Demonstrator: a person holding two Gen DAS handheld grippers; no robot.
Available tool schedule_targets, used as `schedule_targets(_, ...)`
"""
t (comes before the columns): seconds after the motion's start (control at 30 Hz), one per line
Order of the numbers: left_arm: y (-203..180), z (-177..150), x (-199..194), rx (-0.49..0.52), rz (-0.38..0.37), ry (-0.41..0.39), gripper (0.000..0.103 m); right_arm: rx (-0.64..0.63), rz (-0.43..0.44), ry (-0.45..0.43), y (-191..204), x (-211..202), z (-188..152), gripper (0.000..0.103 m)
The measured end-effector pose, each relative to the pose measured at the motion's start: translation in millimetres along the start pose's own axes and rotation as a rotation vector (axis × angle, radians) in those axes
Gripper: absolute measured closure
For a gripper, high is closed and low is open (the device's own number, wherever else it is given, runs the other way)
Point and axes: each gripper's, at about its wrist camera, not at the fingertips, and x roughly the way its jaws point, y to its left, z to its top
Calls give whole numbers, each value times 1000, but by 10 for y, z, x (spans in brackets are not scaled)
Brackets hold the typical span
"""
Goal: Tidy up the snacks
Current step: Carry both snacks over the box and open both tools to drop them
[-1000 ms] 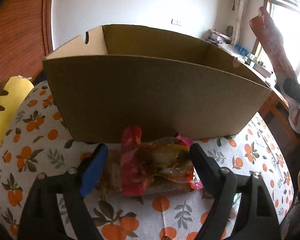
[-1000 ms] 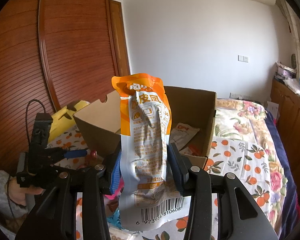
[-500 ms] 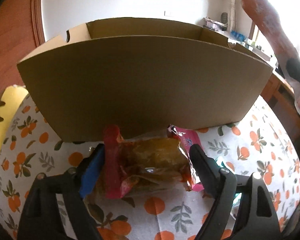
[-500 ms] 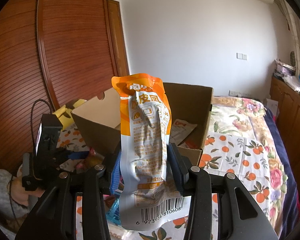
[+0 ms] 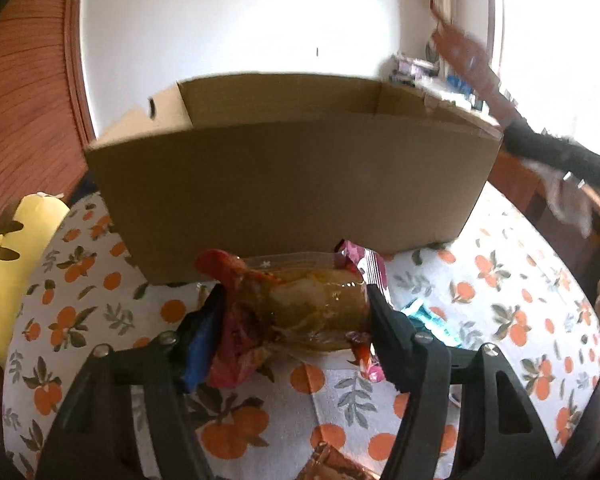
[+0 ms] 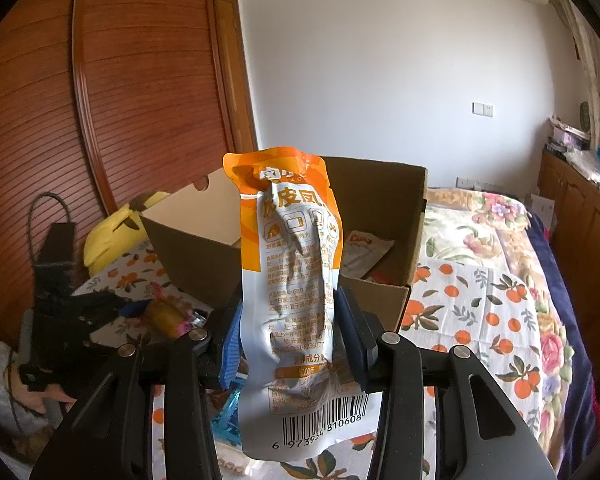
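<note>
While my right gripper (image 6: 288, 328) clamps the orange pouch (image 6: 290, 280), barcode 6973934810608, my left gripper (image 5: 294, 312) has lifted its red packet (image 5: 300, 304) toward the box (image 5: 292, 176) at twelve o'clock.

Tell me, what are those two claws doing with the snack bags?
A person is tidying snacks into a cardboard box. The right claw is shut on a tall orange and white packet, held upright in front of the box. The left claw is shut on a clear and red packet low beside the box wall. One white packet already lies inside.
</note>
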Motion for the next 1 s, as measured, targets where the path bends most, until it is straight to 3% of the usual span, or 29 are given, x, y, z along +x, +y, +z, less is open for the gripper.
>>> schedule_targets(0.3, 43, 431, -429, -4, -24, -127, 37, -4, 2, -19, -19, 61, 129, 60)
schedule_targets(0.53, 102, 874, -512, 21, -8, -225, 37, -4, -1, -38, -88, 287, 388, 60)
schedule_targets(0.8, 249, 1221, -203, 22, 13, -240, 37, 30, 4, -57, -211, 584, 496, 59)
schedule_targets(1.0, 233, 1309, 16, 26, 23, -217, 35, 39, 19, -60, -251, 680, 510, 59)
